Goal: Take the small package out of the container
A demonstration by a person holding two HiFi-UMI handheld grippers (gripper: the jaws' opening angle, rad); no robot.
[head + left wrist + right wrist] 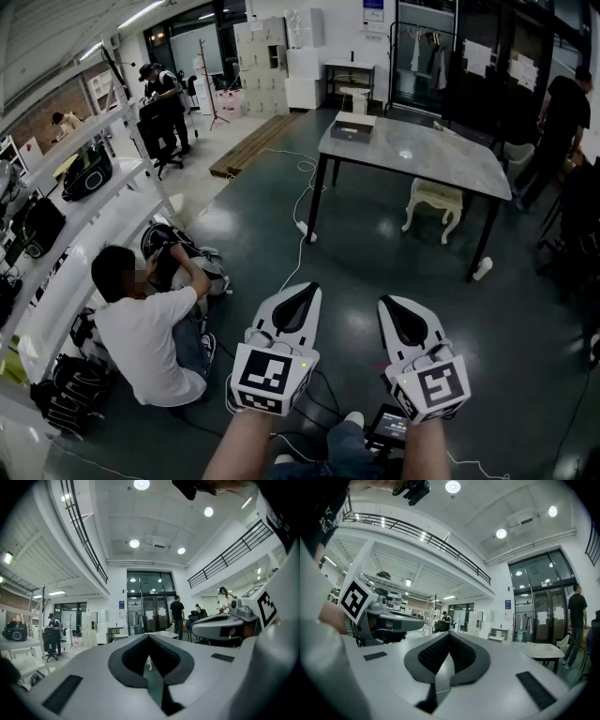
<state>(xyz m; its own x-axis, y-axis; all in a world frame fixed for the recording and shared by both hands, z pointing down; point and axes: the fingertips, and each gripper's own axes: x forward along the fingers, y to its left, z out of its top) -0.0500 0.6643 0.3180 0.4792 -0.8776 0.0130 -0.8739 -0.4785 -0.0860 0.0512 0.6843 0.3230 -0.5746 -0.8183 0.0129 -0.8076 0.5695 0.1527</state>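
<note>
A flat box-like container [352,127] lies on the far left corner of a grey table [441,159] across the room. No small package shows in any view. Both grippers are held side by side low in the head view, well short of the table. The tips of my left gripper [306,287] meet, so it is shut, with nothing between them; the left gripper view shows the same closed tips [149,637]. My right gripper [388,302] is shut too and empty, its jaws touching [449,634]. Both point toward the table and the glass doors behind it.
A person in a white shirt [145,328] sits on the floor at the left beside a backpack [183,253] and white shelving [66,216]. A white stool [434,202] stands under the table. Cables [302,202] run over the dark floor. Other people stand at the back left and far right.
</note>
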